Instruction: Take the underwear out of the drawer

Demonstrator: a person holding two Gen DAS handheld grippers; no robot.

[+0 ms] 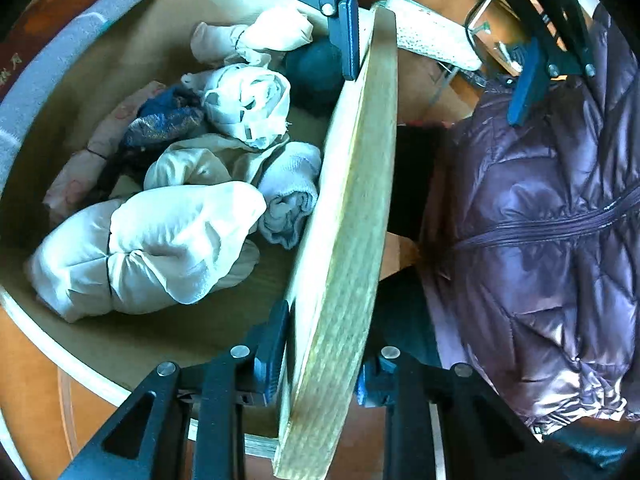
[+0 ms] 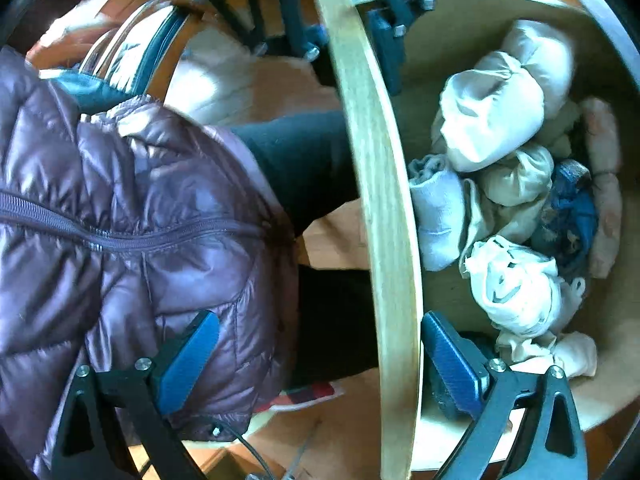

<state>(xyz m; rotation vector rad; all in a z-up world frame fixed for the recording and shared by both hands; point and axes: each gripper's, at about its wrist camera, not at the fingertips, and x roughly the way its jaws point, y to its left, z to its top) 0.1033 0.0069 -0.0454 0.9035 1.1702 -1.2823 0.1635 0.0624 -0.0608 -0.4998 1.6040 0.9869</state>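
The open drawer (image 1: 192, 332) holds several rolled garments: a large cream bundle (image 1: 160, 248) (image 2: 492, 120), a white roll (image 1: 248, 104) (image 2: 516, 284), a blue patterned piece (image 1: 168, 120) (image 2: 572, 208), a pale blue-grey roll (image 1: 288, 196) (image 2: 436, 216), a pink piece (image 1: 76, 176) and a dark teal ball (image 1: 316, 72). My left gripper (image 1: 322, 364) (image 2: 352, 40) is shut on the drawer's light wooden front panel (image 1: 352, 200) (image 2: 384, 200), one pad on each face. My right gripper (image 2: 320, 364) (image 1: 436, 66) straddles the same panel further along, wide open, its outer pad well clear.
A person in a purple quilted jacket (image 1: 540, 240) (image 2: 120, 200) and dark trousers (image 2: 304, 160) stands close against the drawer front. A white slipper (image 1: 432, 36) rests on the wooden floor (image 2: 256, 84). A grey rim (image 1: 40, 80) curves behind the drawer.
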